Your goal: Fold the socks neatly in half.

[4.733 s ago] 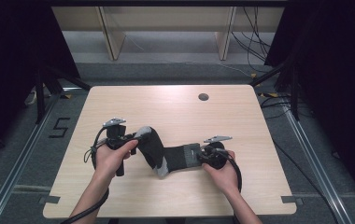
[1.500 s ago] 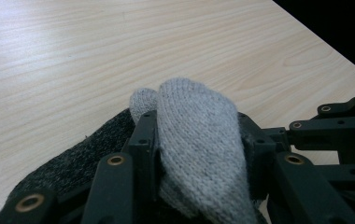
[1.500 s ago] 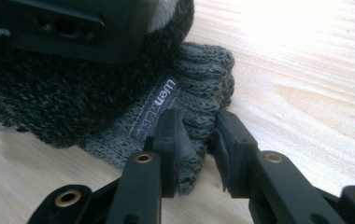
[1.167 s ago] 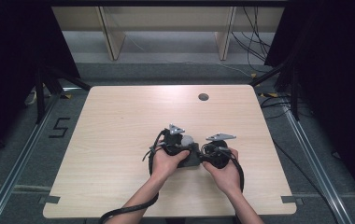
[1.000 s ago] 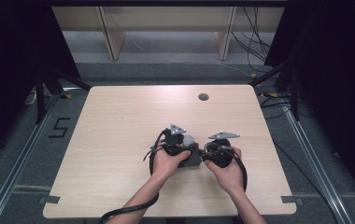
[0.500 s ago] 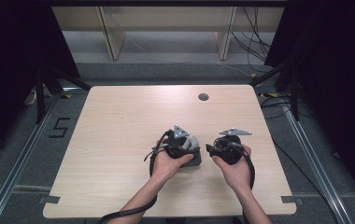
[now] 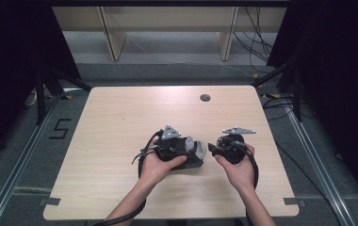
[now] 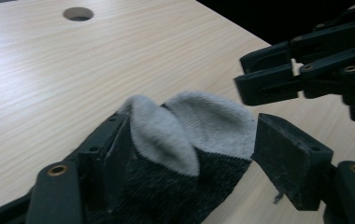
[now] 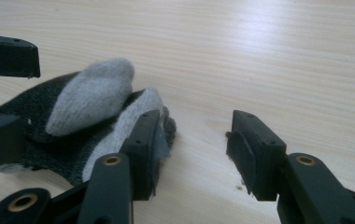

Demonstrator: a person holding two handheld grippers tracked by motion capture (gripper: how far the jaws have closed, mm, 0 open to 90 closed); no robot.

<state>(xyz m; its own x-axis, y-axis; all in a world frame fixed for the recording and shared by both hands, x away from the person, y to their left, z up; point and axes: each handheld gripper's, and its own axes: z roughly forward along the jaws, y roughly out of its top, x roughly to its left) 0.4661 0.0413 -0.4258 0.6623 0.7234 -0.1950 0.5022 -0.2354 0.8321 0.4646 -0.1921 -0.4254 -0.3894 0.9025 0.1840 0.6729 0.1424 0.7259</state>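
Note:
A folded dark grey sock with light grey toe and heel lies on the wooden table. My left gripper hovers over it, pointing right. In the left gripper view the sock sits between the jaws of the left gripper. One pad touches it and the other stands apart. These jaws have just been opening. My right gripper points left at the bundle. Its jaws have just been opening too. Nothing lies between the jaws of the right gripper, and the sock rests beside one of them.
A round cable hole is set in the table's far side. Bare wood stretches to the left and behind the hands. Shelf legs and cables stand on the floor beyond the far edge. The table's front edge is near the forearms.
The sock, earlier stretched out between both grippers, is now a folded bundle. Both grippers have let go of it, the right hand has drawn away to the right, and the left has lifted slightly.

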